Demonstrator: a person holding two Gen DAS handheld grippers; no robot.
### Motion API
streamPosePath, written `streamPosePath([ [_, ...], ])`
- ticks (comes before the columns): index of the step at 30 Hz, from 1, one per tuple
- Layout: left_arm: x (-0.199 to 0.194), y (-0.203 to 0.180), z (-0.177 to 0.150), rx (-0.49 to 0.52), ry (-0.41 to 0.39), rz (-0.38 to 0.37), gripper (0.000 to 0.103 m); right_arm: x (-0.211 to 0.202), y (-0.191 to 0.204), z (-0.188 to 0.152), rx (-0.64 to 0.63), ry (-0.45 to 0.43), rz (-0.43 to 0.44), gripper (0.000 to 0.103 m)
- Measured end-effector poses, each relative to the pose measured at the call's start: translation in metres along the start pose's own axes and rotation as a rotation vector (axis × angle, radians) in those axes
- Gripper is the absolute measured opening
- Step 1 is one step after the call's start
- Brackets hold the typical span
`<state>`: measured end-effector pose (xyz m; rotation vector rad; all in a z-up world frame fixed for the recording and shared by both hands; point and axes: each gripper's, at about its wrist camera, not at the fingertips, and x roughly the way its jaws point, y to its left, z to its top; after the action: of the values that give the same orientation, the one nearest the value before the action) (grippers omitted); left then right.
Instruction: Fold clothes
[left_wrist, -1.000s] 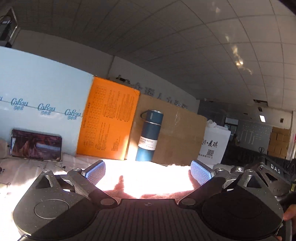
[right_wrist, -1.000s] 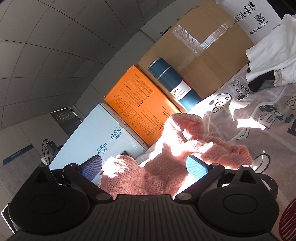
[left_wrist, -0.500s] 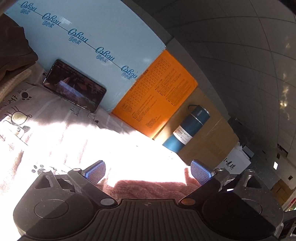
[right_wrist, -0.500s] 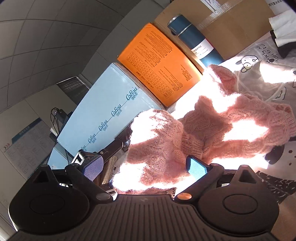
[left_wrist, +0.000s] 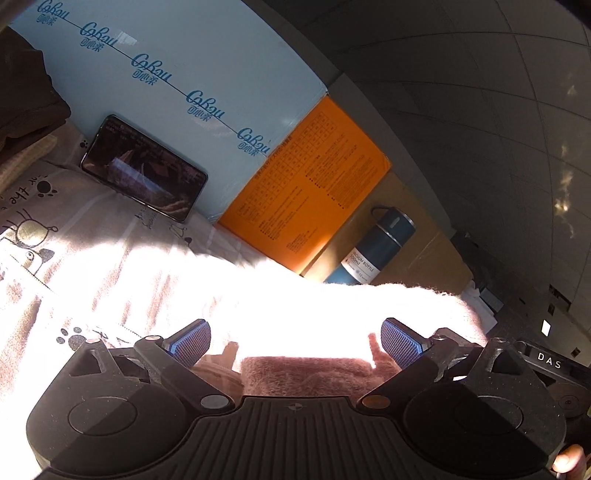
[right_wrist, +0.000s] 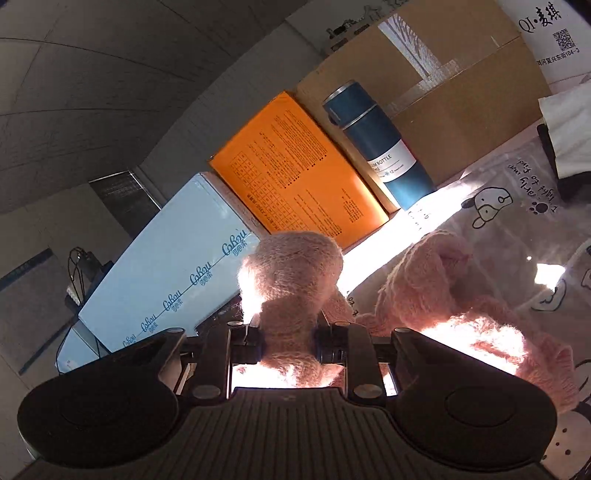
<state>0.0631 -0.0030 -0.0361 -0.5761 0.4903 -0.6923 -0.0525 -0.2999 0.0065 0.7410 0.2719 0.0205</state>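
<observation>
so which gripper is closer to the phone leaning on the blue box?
Left. The phone sits just ahead of the open left gripper, across the printed sheet. The right gripper, closing on the pink sweater, shows no phone in its view.

My left gripper (left_wrist: 295, 341) is matte black, with a ribbed central plate, round domed housings either side, and blue dimpled pads (left_wrist: 192, 339) on its fingers. My right gripper (right_wrist: 289, 341) matches it: black ribbed plate, silver screw heads along the finger links.
</observation>
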Motion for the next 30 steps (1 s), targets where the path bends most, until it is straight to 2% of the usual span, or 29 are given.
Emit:
streamPosePath([
  [4,0.007,-0.004,-0.003,0.039,0.054,0.0,0.1,0.007,-0.043,0.003,0.023,0.006,-0.158,0.022],
  [9,0.015,-0.007,-0.009,0.08,0.101,-0.005,0.1,0.003,-0.081,0.0,0.176,-0.015,-0.171,0.023],
  [13,0.016,-0.005,-0.01,0.074,0.113,-0.007,0.1,-0.019,-0.058,-0.005,0.084,-0.063,-0.103,0.024],
  [15,0.017,-0.005,-0.01,0.073,0.121,-0.009,0.1,-0.023,-0.049,-0.011,0.023,-0.054,-0.148,0.027],
  [16,0.018,-0.005,-0.01,0.074,0.125,-0.011,0.1,-0.025,-0.044,-0.013,-0.008,-0.049,-0.171,0.031],
  [19,0.019,-0.006,-0.01,0.079,0.136,-0.017,0.1,-0.021,-0.041,-0.02,-0.094,-0.07,-0.351,0.054],
  [20,0.019,-0.006,-0.011,0.081,0.137,-0.02,0.1,-0.025,-0.042,-0.02,-0.089,-0.091,-0.355,0.062],
  [21,0.019,-0.006,-0.011,0.082,0.138,-0.024,0.1,-0.028,-0.042,-0.02,-0.085,-0.111,-0.359,0.065],
  [23,0.02,-0.006,-0.011,0.082,0.147,-0.037,0.1,-0.036,-0.044,-0.019,-0.076,-0.152,-0.367,0.087],
  [26,0.023,-0.004,-0.012,0.064,0.172,-0.069,0.1,-0.041,-0.05,-0.021,-0.062,-0.14,-0.396,0.09],
  [30,0.027,0.0,-0.012,0.025,0.203,-0.111,0.1,-0.035,-0.067,-0.023,0.041,-0.039,-0.362,0.093],
])
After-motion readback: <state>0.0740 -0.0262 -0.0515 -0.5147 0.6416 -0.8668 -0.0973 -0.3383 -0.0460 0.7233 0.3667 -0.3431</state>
